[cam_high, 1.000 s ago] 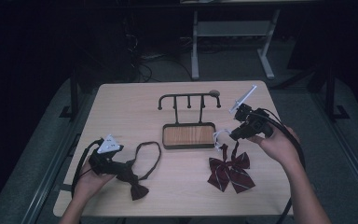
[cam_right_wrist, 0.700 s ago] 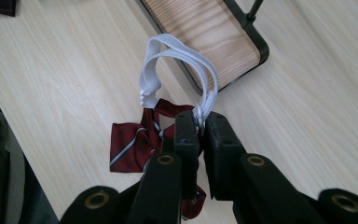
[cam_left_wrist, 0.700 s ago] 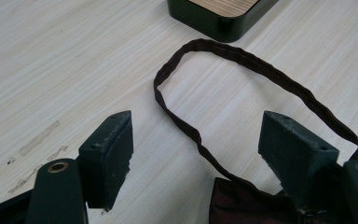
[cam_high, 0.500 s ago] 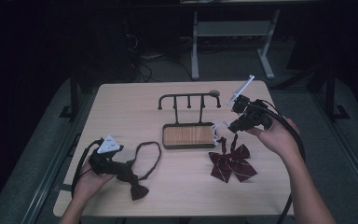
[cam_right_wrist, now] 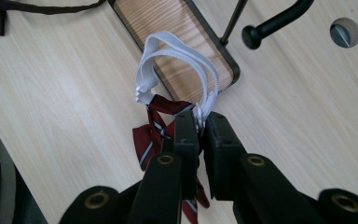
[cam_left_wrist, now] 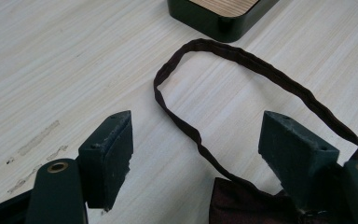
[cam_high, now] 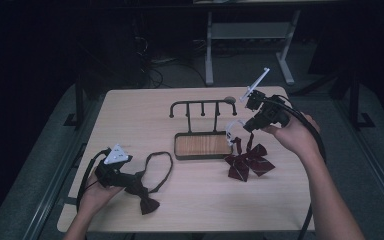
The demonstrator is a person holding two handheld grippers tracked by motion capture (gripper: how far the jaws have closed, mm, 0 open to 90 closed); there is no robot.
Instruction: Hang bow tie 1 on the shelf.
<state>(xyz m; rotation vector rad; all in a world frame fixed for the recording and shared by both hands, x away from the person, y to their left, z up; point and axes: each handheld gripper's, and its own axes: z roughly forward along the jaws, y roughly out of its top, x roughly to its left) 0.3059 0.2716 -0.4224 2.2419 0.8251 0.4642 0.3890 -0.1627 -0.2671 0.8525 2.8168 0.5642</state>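
A red striped bow tie hangs partly lifted to the right of the stand, its lower part resting on the table. Its white elastic strap loops up over the stand's wooden base. My right gripper is shut on that strap, and the gripper stands above the tie. A dark brown bow tie with a long strap loop lies at the front left. My left gripper is open, its jaws wide on either side of the brown tie's knot end; the same gripper rests low on the table.
A black hook stand with a wooden base tray sits mid-table. A round hole is in the tabletop beyond it. Cables trail from both grippers. Table edges are near both forearms.
My right gripper has risen and moved toward the stand, pulling the white strap up and drawing the red bow tie with it. The left gripper and brown tie stayed put.
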